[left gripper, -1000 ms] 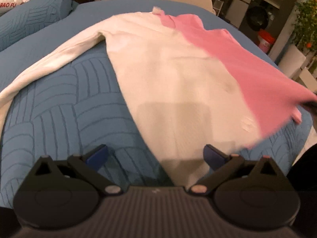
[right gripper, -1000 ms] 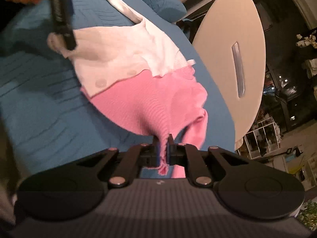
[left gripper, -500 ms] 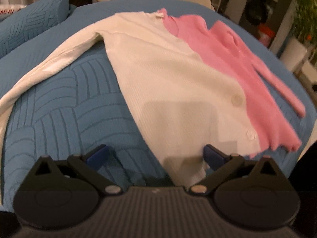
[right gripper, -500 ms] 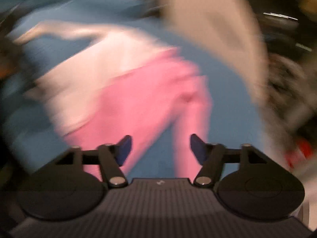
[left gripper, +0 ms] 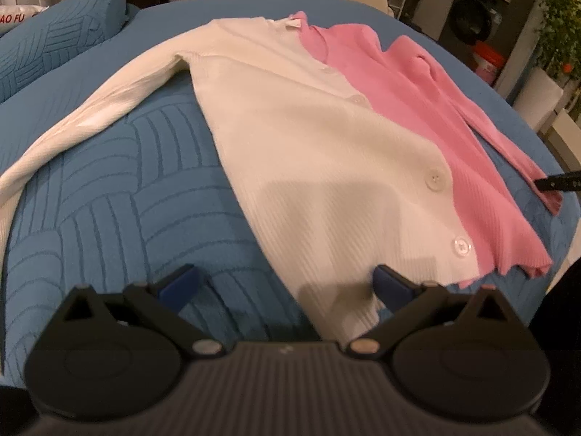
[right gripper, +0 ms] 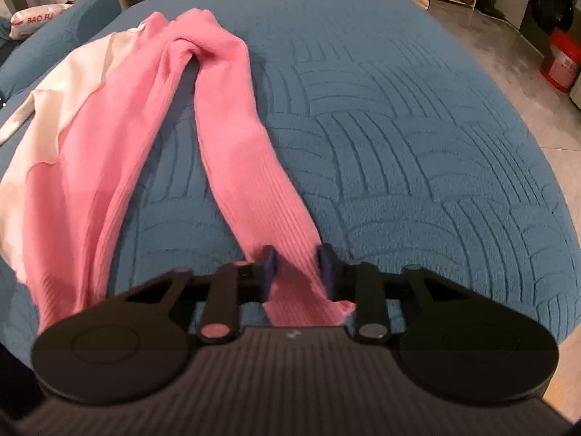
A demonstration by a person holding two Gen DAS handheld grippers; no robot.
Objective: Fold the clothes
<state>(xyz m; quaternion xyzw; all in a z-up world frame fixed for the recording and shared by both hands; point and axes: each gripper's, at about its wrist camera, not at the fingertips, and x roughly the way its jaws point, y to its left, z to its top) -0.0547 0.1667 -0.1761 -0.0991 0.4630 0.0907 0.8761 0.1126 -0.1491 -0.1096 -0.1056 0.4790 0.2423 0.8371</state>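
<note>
**Soft knit, taken by the cuff**

The cardigan [left gripper: 326, 138] lay spread face up on the blue quilted bed [right gripper: 399, 127] — one half white, one half pink, with buttons down the front where the colours met; the white sleeve [left gripper: 83, 123] trailed away to the left across the cover, and the pink sleeve [right gripper: 232, 138] ran down along the pink side toward the bed's near edge.

The right gripper [right gripper: 296, 267] had the end of that pink sleeve between its blue pads and its jaws were closing on it; the cuff [right gripper: 308, 309] bunched slightly behind them. The left gripper [left gripper: 287, 283] hovered wide open over the white hem [left gripper: 345, 305], holding nothing.

The ribbed knit looked light, limp and stretchy; it would likely drape and sag wherever it was not supported, and drag on the textured cover rather than slide. A cuff seemed a sound place to pinch — doubled fabric, unlikely to slip; for the body, the hem corners and shoulder seams looked the best holds, and a pull kept gentle would probably avoid stretching the ribs or dragging the whole garment askew.
</note>
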